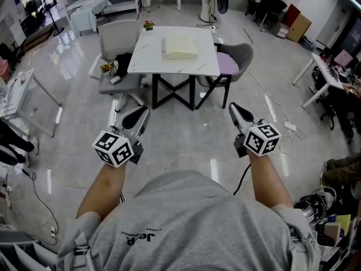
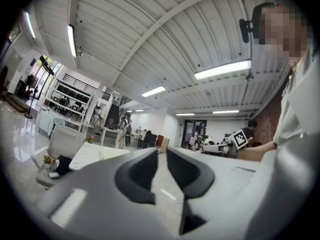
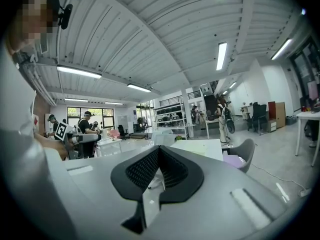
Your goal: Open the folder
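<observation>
The cream folder (image 1: 180, 48) lay flat near the middle of the white counter (image 1: 148, 61), a little toward its far edge. Both grippers were held over the glossy floor (image 1: 186, 145), well short of the counter's near edge and well apart from the folder. The left gripper (image 1: 145, 112) had its fingers (image 2: 142, 176) drawn together on nothing. The right gripper (image 1: 233, 106) likewise showed fingers (image 3: 175, 171) closed and empty. Both pointed level toward the counter.
</observation>
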Demonstrator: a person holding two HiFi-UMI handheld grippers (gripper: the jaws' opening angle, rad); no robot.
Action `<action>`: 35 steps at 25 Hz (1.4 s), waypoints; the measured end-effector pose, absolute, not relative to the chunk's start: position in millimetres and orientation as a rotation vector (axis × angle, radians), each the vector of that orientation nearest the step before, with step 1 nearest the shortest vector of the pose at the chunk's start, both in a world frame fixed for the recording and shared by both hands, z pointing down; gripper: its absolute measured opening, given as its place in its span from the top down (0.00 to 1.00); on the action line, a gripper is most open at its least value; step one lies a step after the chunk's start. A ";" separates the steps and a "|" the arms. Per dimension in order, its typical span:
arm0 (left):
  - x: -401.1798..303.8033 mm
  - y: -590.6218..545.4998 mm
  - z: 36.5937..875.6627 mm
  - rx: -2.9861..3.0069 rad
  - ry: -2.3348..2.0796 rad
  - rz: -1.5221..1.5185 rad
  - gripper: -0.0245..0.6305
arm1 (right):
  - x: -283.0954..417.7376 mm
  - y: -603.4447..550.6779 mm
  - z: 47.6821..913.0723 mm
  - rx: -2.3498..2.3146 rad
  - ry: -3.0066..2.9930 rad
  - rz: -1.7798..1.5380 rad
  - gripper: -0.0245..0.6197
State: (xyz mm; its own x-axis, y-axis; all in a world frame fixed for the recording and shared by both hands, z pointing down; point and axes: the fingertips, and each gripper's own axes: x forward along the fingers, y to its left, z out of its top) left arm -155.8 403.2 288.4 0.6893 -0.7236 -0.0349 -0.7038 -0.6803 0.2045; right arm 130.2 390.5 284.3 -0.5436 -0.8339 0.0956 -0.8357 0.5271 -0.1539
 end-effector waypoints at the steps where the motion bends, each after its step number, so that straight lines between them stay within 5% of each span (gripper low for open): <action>1: -151.6 402.9 288.3 2.730 -1.158 -0.159 0.70 | 133.1 391.2 284.4 1.490 -2.741 0.287 0.96; 2: -147.3 401.7 288.5 2.735 -1.160 -0.146 0.42 | 136.1 391.5 284.1 1.484 -2.747 0.288 0.96; 5: -135.4 398.1 288.7 2.726 -1.189 -0.130 0.26 | 149.2 392.8 282.4 1.465 -2.760 0.286 0.96; 23: -72.4 378.5 301.6 2.648 -1.283 -0.131 0.26 | 213.7 356.5 288.1 1.394 -2.823 0.309 0.96; 35: -103.1 201.9 324.2 2.698 -1.155 -0.163 0.26 | 175.2 213.1 305.1 1.487 -2.735 0.288 0.96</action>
State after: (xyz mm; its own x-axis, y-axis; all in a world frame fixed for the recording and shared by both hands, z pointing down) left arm -103.1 201.9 324.2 0.6883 -0.7251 -0.0217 -0.7027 -0.6739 0.2280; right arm 175.2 213.1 305.1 -0.5476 -0.8306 0.1010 -0.8335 0.5307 -0.1538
